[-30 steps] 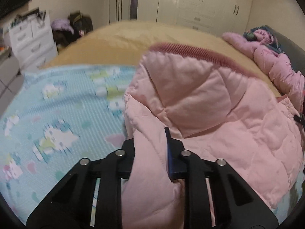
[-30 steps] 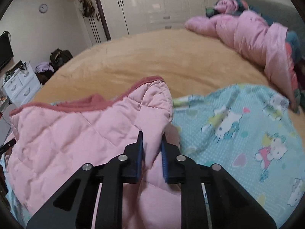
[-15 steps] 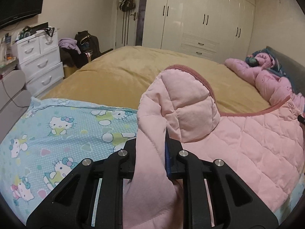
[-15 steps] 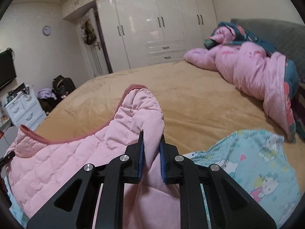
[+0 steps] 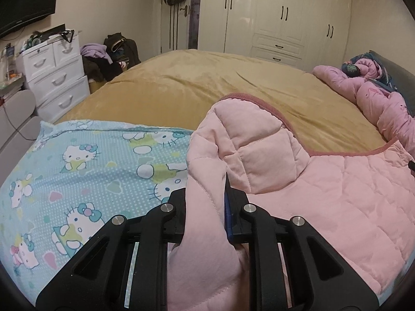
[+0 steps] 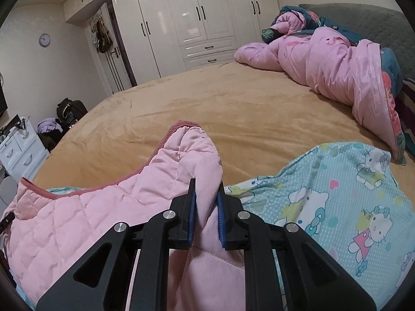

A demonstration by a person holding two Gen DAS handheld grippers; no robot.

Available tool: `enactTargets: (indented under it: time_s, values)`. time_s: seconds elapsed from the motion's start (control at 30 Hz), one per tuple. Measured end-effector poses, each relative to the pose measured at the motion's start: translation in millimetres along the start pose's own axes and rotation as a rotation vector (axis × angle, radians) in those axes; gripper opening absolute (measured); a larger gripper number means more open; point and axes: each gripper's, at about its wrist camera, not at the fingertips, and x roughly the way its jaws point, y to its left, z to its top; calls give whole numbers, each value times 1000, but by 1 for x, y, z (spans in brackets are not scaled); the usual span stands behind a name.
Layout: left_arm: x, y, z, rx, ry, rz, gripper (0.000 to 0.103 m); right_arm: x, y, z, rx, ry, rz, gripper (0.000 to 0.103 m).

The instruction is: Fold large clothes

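Pink quilted garment (image 5: 324, 197) spread over the near part of the bed, on the cartoon-cat sheet (image 5: 85, 165), dark-pink ribbed edge sagging between two raised corners. Left gripper (image 5: 207, 202) clamped on one corner, pink fabric bunched thick between the black fingers and draped toward 6 o'clock; rest of the cloth trailing off toward 3 o'clock in the left wrist view. Right gripper (image 6: 206, 202) pinching the other corner between blue pads (image 6: 192, 212), the fold poking up at 12 o'clock from the tips, the body of the garment lying toward 8 o'clock. Tan blanket (image 6: 233, 103) beyond at 12 o'clock. Crumpled pink duvet (image 6: 337, 59) at 2 o'clock in the right wrist view, against the headboard. White wardrobe (image 6: 197, 20) behind at 12 o'clock.
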Motion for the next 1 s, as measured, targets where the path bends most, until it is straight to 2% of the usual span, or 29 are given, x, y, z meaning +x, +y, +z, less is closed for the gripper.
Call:
enactTargets:
  time_s: [0.27, 0.53, 0.7, 0.93, 1.0]
  values:
    - [7, 0, -8, 10, 18, 17, 12, 14, -3, -10, -2, 41, -20, 13]
    - [25, 8, -25, -11, 78, 28, 15, 44, -5, -28, -38, 131, -57, 14]
    - [32, 8, -32, -9, 89, 33, 16, 57, -2, -38, -53, 166, -85, 16]
    - [43, 11, -45, -26, 117, 33, 21, 76, -11, -48, -16, 245, -68, 24]
    - [43, 10, -45, -25, 120, 33, 21, 76, -9, -51, -23, 242, -87, 25]
